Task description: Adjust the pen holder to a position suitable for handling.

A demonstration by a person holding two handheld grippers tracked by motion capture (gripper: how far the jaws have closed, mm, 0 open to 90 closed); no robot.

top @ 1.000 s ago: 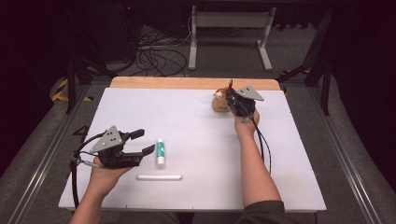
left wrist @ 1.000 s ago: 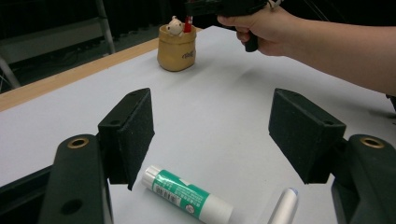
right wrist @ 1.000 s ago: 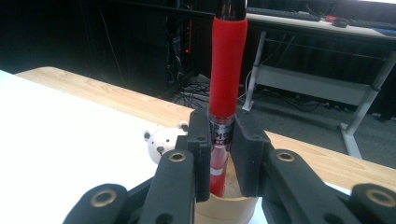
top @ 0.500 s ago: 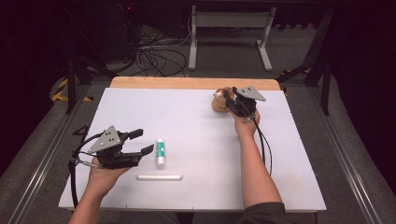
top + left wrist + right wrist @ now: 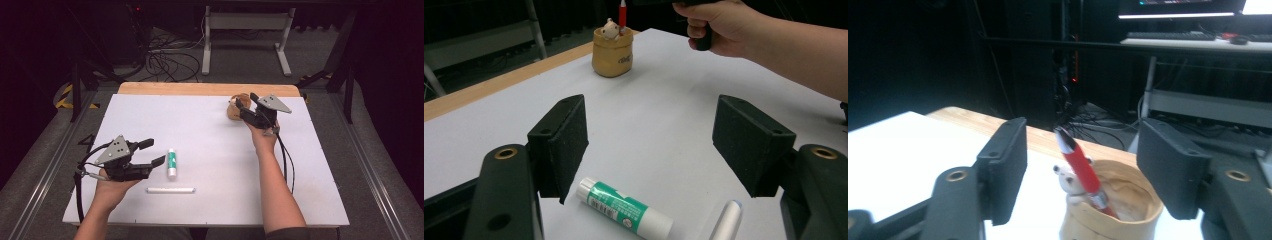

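Two things are left lying flat on the white table [image 5: 300, 175]: a glue stick [image 5: 171, 163] and a white pen [image 5: 170, 190], just in front of the left gripper [image 5: 152, 152], whose jaws are held apart. The red pen [image 5: 1080, 170] has been stood in the little pot [image 5: 1110, 207]. The right gripper [image 5: 1083, 165] jaws have just been opened, and nothing is squeezed. The glue stick is likely light, hard and smooth, so it is best pinched across its middle.

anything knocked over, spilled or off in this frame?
Nothing stands out. The tan pen holder stands upright with the red pen leaning inside it. The glue stick and white pen lie flat on the table.
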